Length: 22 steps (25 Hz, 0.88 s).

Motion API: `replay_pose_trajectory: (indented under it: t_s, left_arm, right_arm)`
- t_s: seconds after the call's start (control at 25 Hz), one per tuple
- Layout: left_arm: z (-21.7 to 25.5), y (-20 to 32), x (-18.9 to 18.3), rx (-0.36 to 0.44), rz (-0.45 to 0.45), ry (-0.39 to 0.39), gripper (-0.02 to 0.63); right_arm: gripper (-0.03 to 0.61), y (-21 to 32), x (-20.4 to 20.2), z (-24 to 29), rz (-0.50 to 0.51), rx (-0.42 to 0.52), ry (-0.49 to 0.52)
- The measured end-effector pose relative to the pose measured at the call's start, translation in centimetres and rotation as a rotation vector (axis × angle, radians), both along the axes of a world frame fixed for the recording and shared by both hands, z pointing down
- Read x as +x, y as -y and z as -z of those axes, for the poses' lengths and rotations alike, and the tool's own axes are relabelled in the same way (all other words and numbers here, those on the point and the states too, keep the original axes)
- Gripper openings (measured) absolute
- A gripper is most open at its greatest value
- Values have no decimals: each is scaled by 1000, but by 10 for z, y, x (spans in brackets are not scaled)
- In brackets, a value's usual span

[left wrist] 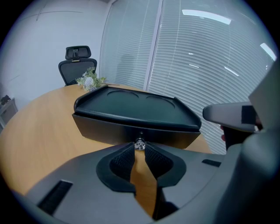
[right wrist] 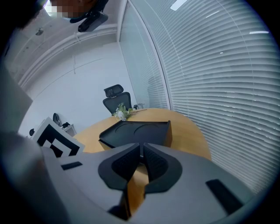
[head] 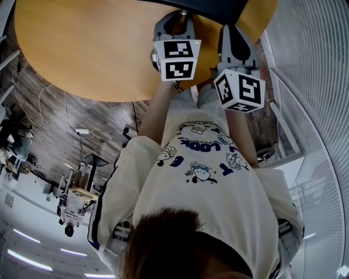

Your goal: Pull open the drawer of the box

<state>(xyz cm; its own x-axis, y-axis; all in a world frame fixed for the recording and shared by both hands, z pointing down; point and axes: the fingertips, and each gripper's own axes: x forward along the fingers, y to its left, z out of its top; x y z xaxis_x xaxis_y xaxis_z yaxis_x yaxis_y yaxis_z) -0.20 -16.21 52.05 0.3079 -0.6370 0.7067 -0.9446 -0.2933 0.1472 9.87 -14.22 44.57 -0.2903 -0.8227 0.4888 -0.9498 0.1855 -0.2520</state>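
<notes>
A black box (left wrist: 131,109) with a tray-like top stands on the round wooden table (left wrist: 39,135). Its drawer front (left wrist: 105,129) faces me, and a small clear knob (left wrist: 139,144) sits at the front's middle. My left gripper (left wrist: 139,148) is shut on that knob, its two tips pinching it. In the head view the left gripper (head: 182,16) reaches the dark box (head: 218,8) at the top edge. My right gripper (right wrist: 141,148) hovers short of the box (right wrist: 135,131), shut, with nothing between its fingers. It stands just right of the left one.
A black office chair (left wrist: 76,63) and a small bunch of flowers (left wrist: 89,81) lie beyond the box. A glass wall with blinds (left wrist: 197,65) runs close on the right. The person's white printed shirt (head: 207,163) fills the lower head view.
</notes>
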Motion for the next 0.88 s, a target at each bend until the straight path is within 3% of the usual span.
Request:
replay_pose_trajectory:
  t_s: [0.88]
  left_arm:
    - [-1, -29, -7, -46, -14, -6, 78]
  right_arm:
    - [41, -16, -15, -1, -4, -8, -6]
